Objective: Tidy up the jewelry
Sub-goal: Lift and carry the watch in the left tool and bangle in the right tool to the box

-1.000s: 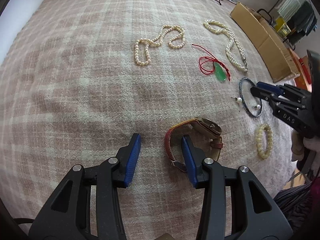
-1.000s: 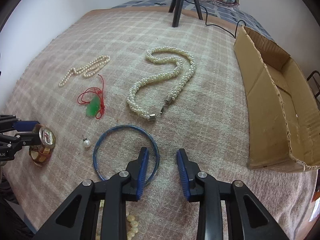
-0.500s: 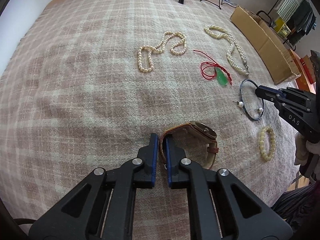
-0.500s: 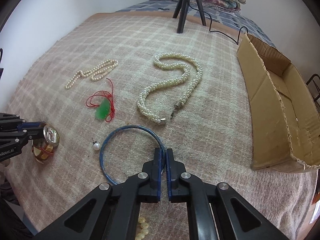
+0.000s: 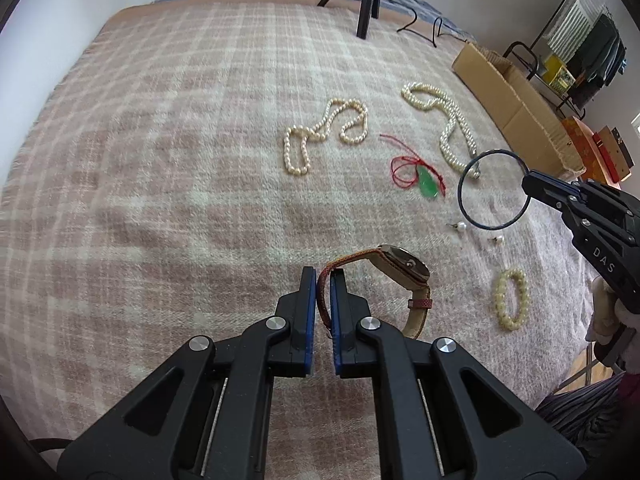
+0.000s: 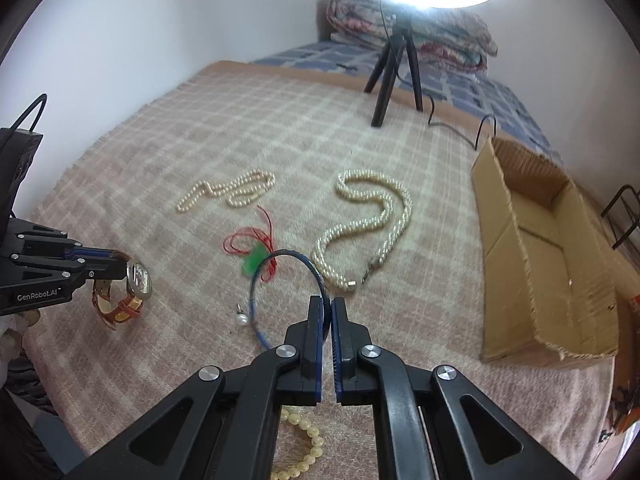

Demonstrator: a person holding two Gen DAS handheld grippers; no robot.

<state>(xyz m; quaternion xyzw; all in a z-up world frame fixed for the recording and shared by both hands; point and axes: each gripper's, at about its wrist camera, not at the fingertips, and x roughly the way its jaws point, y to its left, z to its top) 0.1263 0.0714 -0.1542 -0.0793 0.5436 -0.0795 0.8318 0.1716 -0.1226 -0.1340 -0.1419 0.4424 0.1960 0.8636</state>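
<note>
My left gripper (image 5: 323,276) is shut on the red strap of a gold wristwatch (image 5: 404,269), which hangs just above the plaid blanket (image 5: 180,168). The same watch (image 6: 138,280) shows at the left of the right wrist view. My right gripper (image 6: 327,306) is shut on the rim of a thin blue bangle (image 6: 280,258), lifted and tilted off the blanket; the bangle (image 5: 466,196) also appears at the right of the left wrist view. On the blanket lie a thin pearl necklace (image 5: 320,136), a thick pearl necklace (image 6: 376,224), a green pendant on red cord (image 5: 428,184), two pearl earrings (image 5: 462,226) and a cream bead bracelet (image 5: 510,296).
An open cardboard box (image 6: 548,264) lies on the blanket's right side. A ring light on a black tripod (image 6: 394,76) stands at the far edge, its cable trailing toward the box. Folded bedding (image 6: 440,36) is stacked behind it. A wall (image 6: 120,60) bounds the left.
Both grippers went from open to shut: the left closed on the watch strap, the right on the blue bangle. Both then rose, lifting the watch and bangle off the blanket.
</note>
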